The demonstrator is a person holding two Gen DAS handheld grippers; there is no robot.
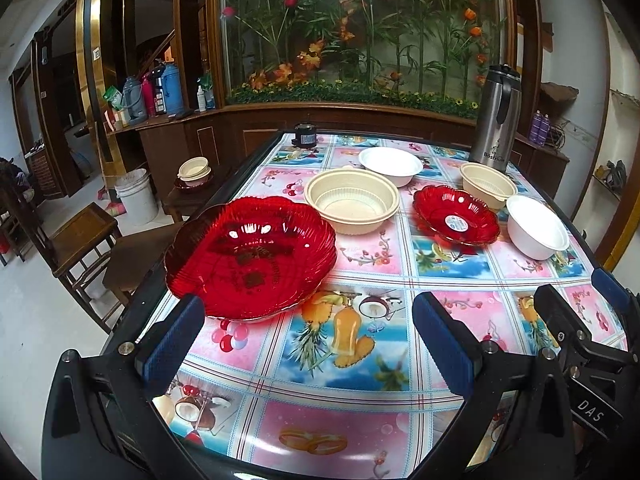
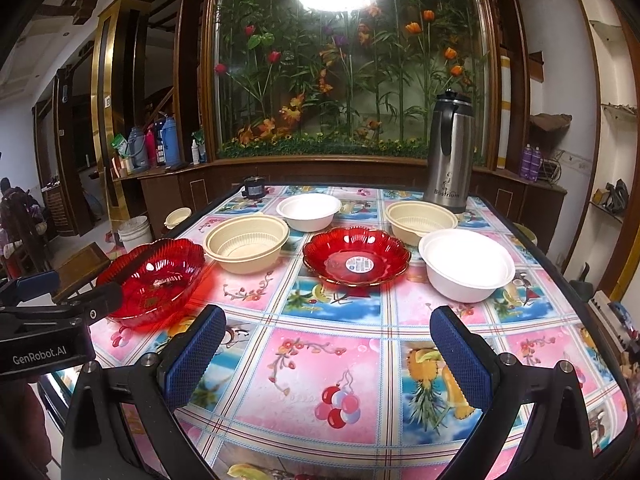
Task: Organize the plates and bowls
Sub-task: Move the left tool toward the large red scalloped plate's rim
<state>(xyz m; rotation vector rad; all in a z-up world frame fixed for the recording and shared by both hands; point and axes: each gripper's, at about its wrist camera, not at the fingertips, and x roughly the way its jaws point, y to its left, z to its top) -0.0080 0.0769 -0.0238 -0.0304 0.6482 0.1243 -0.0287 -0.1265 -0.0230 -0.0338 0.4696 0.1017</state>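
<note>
Jaws of both grippers gape wide, empty — large red plate just beyond the left pair.

We are looking past the wide-open left hand-held gripper, hovering empty over the worktop. A large red plate is sitting just ahead, with a cream bowl and a small red plate lying beyond.

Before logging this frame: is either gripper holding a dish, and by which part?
No. The left gripper and right gripper are both open and hold nothing.
</note>
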